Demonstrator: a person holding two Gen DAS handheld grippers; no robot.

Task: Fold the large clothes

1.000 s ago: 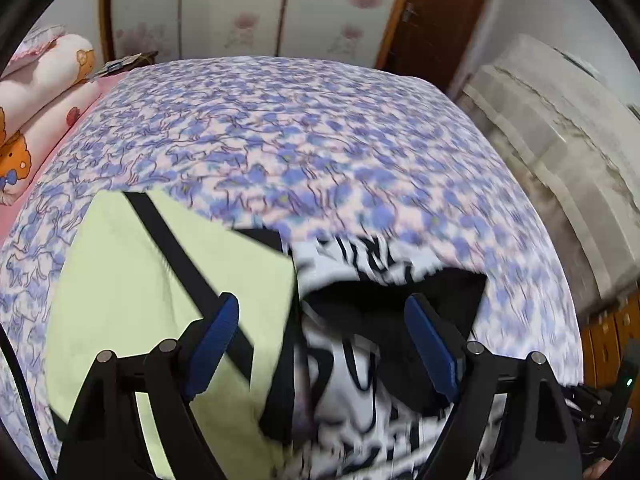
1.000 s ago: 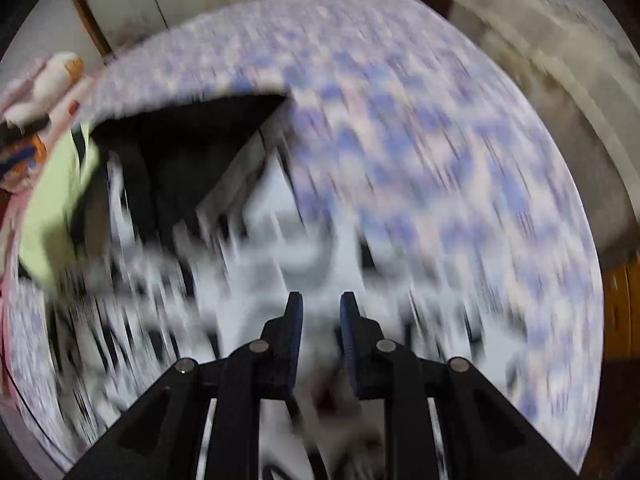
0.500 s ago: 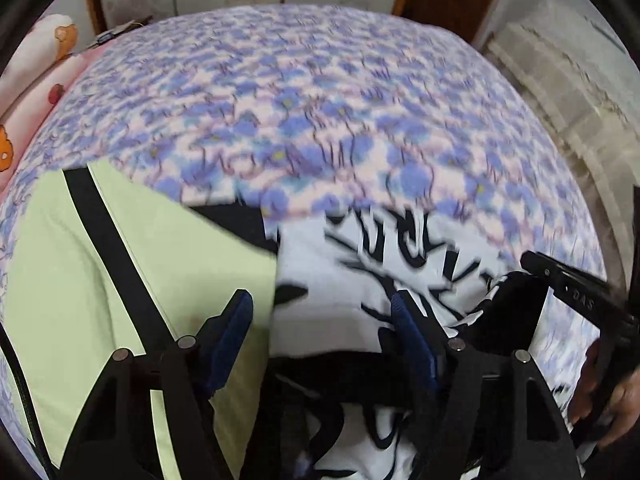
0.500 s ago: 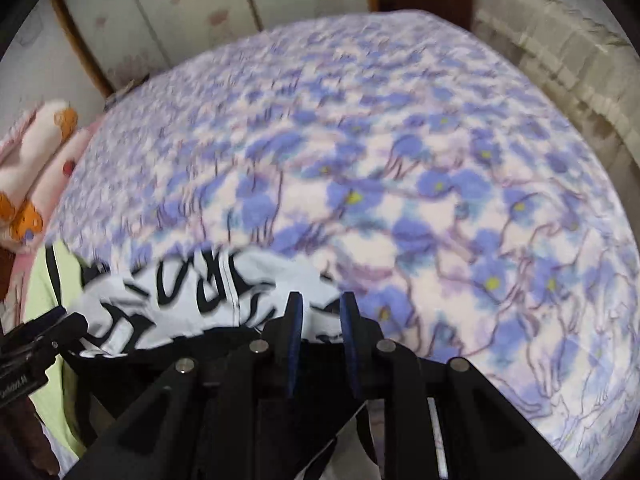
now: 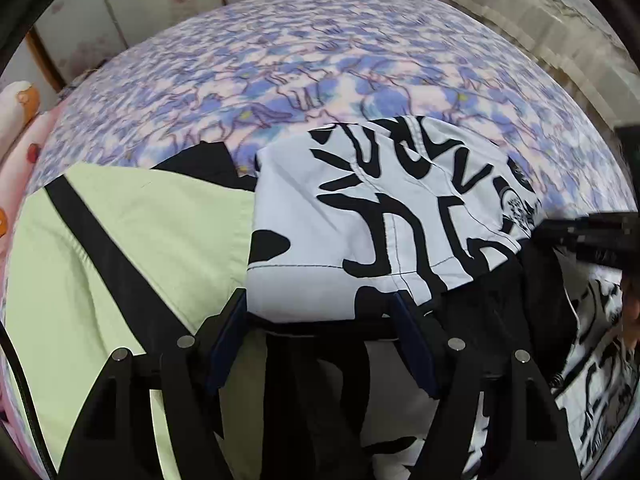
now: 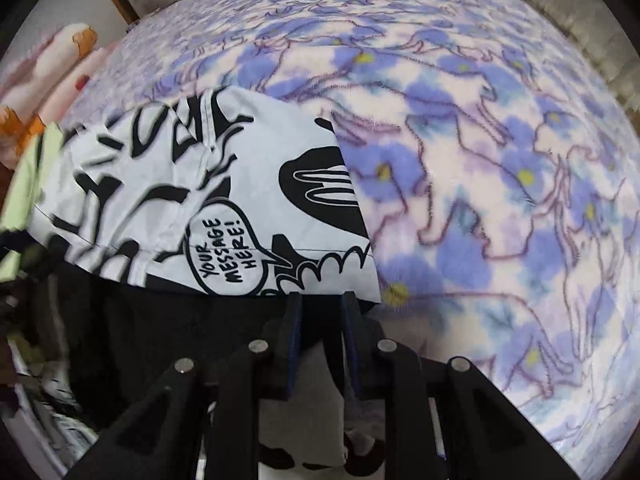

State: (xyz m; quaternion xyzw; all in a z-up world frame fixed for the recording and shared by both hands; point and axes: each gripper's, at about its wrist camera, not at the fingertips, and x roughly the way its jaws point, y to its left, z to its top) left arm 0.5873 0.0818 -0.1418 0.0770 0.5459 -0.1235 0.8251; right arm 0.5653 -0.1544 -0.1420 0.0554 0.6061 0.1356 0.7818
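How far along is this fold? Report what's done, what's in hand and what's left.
Done: one flap of the black-and-white printed garment lies turned over its black part, on the floral blanket. In hand: the right gripper is opening its jaws, cloth between them; the left gripper straddles the flap's near edge, grip unclear. Left: likely further folds, since more garment shows below the grippers.
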